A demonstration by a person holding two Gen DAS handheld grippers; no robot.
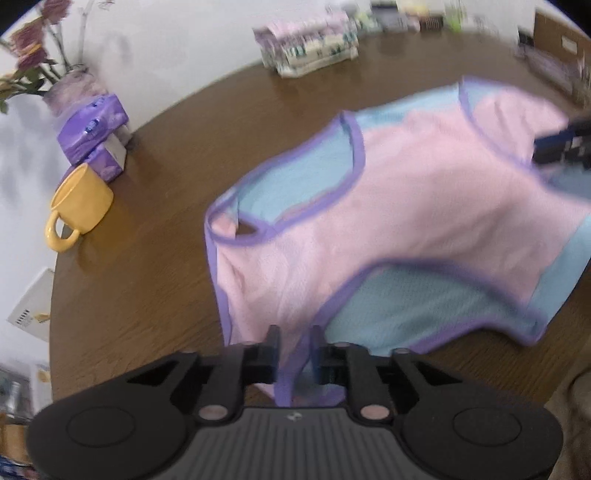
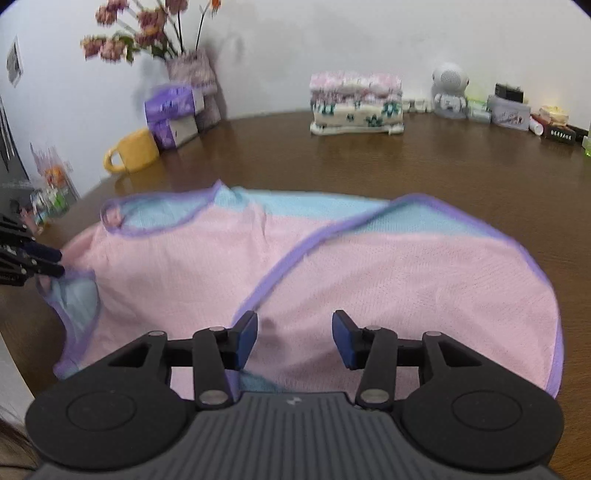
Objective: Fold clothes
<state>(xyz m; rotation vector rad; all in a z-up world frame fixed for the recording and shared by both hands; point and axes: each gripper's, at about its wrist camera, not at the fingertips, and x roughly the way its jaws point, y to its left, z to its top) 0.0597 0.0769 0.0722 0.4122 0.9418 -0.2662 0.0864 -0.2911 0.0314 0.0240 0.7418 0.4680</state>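
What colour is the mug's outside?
Yellow; the mug shows best in the left wrist view.

The pink garment (image 1: 424,206) is motion-blurred, its right side (past the hem) cut off by the edge.

Garment (image 2: 369,280): I see pink mesh on the front, light blue on the inner side, purple binding along every edge.
Table (image 2: 443,166): I read it as dark brown wood grain.
Mug (image 1: 83,201): yellow all over.
Tissue packs (image 1: 92,127): purple wrap, with a paler swirl as far as I can tell.
Folded stack (image 2: 356,105): pink on the upper layers, cream with green motifs on the lower ones.
Flowers (image 2: 144,26): dusky pink heads on green stems.
Right gripper (image 2: 294,338): black frame, blue pads (image 2: 341,345).
Left gripper (image 1: 294,347): black.
Wall (image 2: 332,37): white.
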